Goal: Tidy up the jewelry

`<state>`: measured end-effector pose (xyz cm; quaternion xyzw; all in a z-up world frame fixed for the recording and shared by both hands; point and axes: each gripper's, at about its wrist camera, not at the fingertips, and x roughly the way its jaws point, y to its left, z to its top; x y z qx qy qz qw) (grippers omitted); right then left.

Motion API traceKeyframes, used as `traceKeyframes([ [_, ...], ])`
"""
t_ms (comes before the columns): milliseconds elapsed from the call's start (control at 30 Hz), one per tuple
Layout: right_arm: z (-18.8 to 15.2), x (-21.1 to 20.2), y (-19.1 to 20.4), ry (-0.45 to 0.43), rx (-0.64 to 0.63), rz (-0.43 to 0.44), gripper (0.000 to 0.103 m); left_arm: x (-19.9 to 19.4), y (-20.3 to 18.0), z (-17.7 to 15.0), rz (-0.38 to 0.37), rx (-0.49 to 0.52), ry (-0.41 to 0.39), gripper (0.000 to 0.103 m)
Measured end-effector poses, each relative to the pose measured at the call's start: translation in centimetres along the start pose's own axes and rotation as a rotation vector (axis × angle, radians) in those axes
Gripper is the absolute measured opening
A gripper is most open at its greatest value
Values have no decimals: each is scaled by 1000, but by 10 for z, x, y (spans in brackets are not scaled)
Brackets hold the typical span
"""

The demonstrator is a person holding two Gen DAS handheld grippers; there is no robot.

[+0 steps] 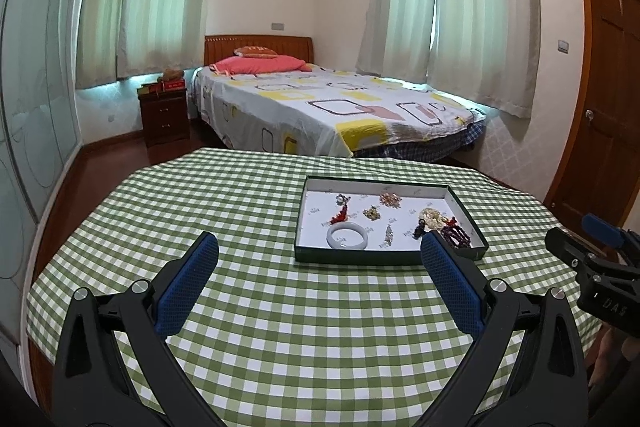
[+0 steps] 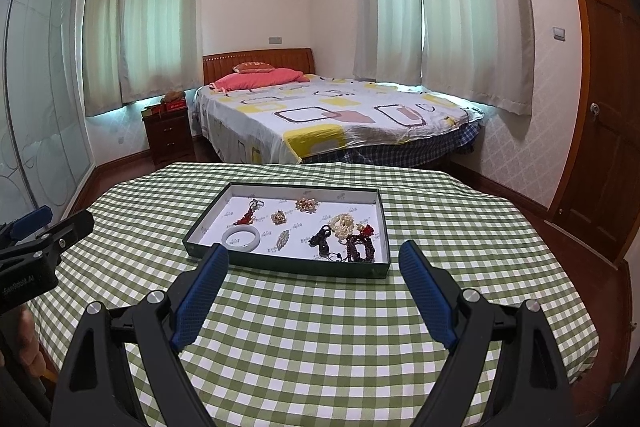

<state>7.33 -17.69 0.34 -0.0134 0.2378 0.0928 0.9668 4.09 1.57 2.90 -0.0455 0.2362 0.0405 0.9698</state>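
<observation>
A shallow dark green tray [image 1: 304,247] [image 2: 191,241] with a white floor lies on the green checked tablecloth. In it lie a pale jade bangle [image 1: 347,237] [image 2: 241,238], a red tasselled charm [image 1: 343,214] [image 2: 248,214], small gold brooches [image 1: 372,213] [image 2: 279,217], a cream bead string [image 1: 430,219] [image 2: 342,225] and dark red beads [image 1: 456,235] [image 2: 362,247]. My left gripper [image 1: 318,247] stands open above the cloth, short of the tray. My right gripper [image 2: 314,255] stands open too, its tips at the tray's near edge. Nothing is between either pair of fingers.
The round table [image 1: 280,327] [image 2: 320,327] drops off on all sides. Beyond it stand a bed [image 1: 320,111], a dark nightstand [image 1: 164,115] and a wooden door [image 1: 608,107]. Each gripper shows at the side edge of the other's view: the right gripper [image 1: 600,259], the left gripper [image 2: 40,239].
</observation>
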Motion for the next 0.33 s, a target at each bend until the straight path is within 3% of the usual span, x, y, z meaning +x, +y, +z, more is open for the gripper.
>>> traceKeyframes([
  [333, -6, 10, -2, 30, 9, 2, 84, 29, 22, -9, 22, -38, 76, 99],
])
